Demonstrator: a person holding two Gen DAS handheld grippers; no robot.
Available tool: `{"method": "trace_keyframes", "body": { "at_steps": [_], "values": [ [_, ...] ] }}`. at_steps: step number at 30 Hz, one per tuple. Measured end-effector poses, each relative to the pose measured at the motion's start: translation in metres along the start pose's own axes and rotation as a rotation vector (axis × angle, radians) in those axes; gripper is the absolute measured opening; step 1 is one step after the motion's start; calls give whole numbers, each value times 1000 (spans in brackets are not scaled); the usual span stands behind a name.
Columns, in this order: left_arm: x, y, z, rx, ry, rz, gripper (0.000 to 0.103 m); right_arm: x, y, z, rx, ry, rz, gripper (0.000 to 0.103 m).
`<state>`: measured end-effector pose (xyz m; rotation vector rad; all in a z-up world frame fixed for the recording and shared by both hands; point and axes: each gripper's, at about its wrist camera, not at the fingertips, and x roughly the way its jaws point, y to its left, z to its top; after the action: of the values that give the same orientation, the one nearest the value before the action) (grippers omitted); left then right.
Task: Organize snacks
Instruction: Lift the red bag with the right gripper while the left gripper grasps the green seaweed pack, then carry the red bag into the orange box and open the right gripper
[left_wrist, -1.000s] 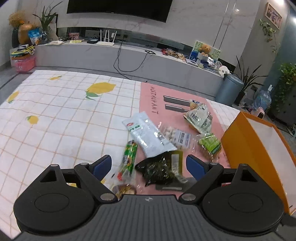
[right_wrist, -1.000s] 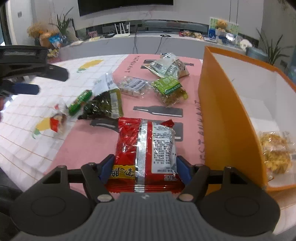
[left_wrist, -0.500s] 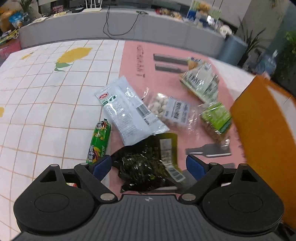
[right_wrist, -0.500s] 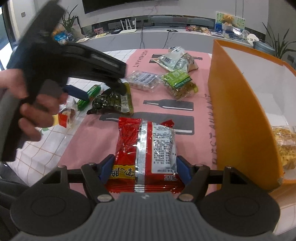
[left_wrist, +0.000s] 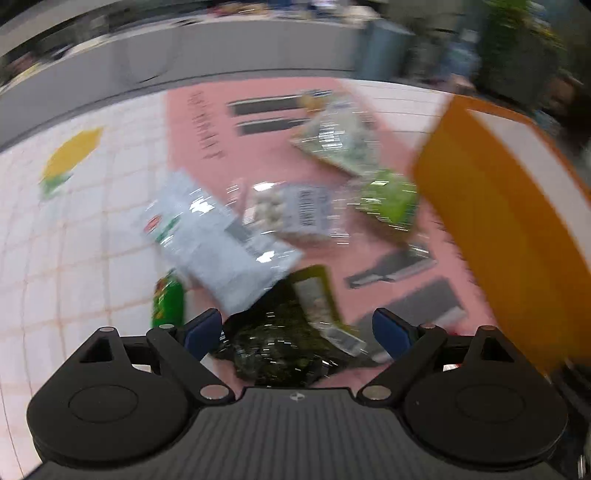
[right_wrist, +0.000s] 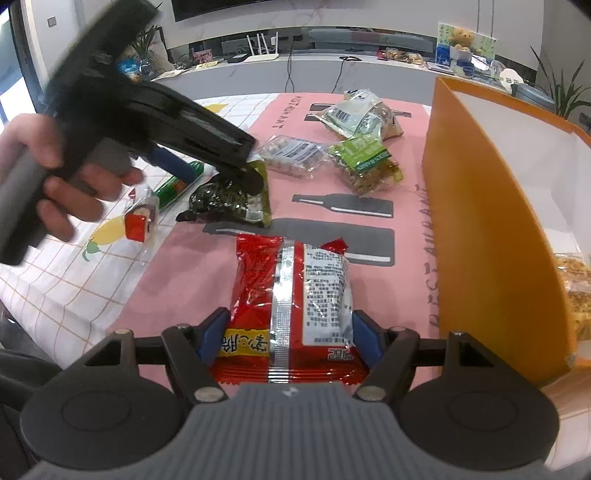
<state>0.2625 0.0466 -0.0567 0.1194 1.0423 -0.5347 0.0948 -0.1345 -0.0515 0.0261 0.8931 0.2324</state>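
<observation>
Snacks are lying scattered across the middle of the frame. The left gripper (right_wrist: 255, 177), well above the table a second ago, is now dropping over the dark seaweed packet (left_wrist: 284, 339), fingers spread wide around it, so a grab looks close. The right gripper (right_wrist: 288, 338) is staying clenched on the red packet (right_wrist: 291, 291). Seven loose packets are showing, and one orange box (right_wrist: 480, 221) at right, with at least one packet inside.
</observation>
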Motion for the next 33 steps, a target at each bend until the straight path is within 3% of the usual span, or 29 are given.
{"method": "trace_keyframes", "body": {
  "at_steps": [4,8,12,13,17,21,23,25,29,33],
  "values": [
    [-8,-1,-6,143,-39,-21,103,2,-3,-1,5,8,-7,70],
    [5,-9,-19,297,49,-55,103,6,0,-2,-7,20,-9,70],
    [23,-22,-29,412,80,54,103,9,4,-3,-32,19,-19,70],
    [28,-23,-28,415,94,85,103,9,5,-3,-35,17,-21,70],
    [33,-26,-22,390,78,95,103,8,6,-5,-36,10,-23,70],
    [38,-25,-15,314,97,56,103,9,7,-6,-48,8,-29,70],
    [35,-16,-9,244,110,20,75,9,8,-6,-51,9,-31,70],
    [30,-15,-7,224,116,40,58,9,9,-6,-51,9,-30,70],
    [29,-12,-4,128,150,95,54,8,9,-6,-48,7,-31,70],
    [22,-19,-13,133,114,113,50,7,8,-6,-43,2,-29,70]
  ]
}}
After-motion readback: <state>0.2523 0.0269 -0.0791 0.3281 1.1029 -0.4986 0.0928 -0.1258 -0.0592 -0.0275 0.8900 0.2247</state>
